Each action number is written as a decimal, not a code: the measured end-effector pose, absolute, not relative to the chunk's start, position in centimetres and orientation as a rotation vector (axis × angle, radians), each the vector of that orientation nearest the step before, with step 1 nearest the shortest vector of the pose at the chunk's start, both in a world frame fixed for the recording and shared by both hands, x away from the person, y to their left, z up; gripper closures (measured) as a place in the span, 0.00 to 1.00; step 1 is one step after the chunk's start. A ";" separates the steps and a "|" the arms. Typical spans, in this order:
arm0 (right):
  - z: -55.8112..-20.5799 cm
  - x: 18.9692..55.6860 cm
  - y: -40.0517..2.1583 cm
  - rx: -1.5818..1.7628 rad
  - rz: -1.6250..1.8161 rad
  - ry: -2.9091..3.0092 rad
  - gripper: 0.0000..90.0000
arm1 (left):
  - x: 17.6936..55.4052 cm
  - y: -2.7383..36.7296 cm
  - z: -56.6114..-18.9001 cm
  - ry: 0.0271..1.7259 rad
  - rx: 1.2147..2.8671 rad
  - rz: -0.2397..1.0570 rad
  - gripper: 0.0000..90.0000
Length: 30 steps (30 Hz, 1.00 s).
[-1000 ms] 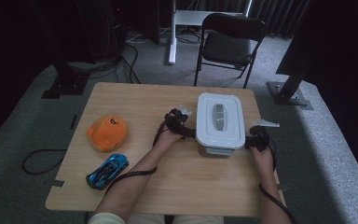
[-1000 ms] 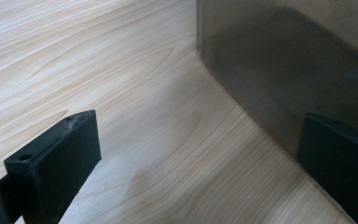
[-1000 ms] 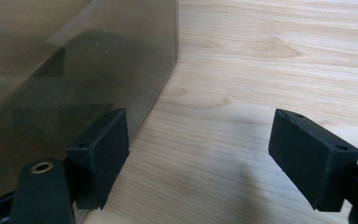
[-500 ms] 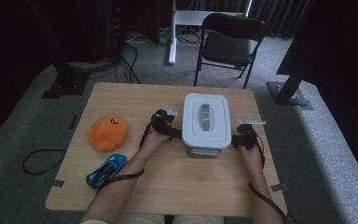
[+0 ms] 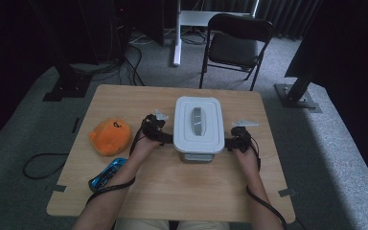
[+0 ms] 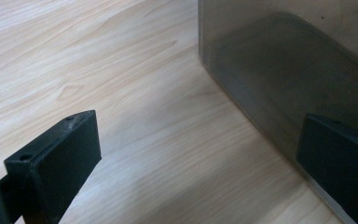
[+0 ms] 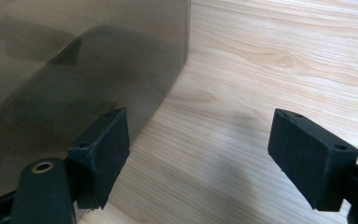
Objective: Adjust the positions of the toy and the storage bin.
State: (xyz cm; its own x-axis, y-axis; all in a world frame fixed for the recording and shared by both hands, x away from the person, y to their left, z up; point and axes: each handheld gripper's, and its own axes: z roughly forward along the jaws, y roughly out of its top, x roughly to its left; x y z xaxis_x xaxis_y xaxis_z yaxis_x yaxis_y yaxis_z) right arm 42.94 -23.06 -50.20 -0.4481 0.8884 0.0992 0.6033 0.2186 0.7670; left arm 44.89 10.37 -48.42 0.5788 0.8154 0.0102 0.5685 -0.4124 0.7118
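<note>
Two grippers flank the lidded grey box [image 5: 199, 128] on the counter [image 5: 172, 191]: left gripper [image 5: 165, 139] and right gripper [image 5: 229, 143] each stand wide open, one jaw against the box's wall, clamping nothing. No readable writing shows on its lid.

White box [image 5: 199, 125], orange plush [image 5: 109, 136].

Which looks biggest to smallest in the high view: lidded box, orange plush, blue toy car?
1. lidded box
2. orange plush
3. blue toy car, partly hidden by the left forearm, so its rank is less sure.
</note>
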 end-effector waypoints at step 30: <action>-50.3 42.6 -20.4 1.357 1.150 2.202 0.16 | 44.4 13.8 -48.4 1.163 2.088 0.473 0.01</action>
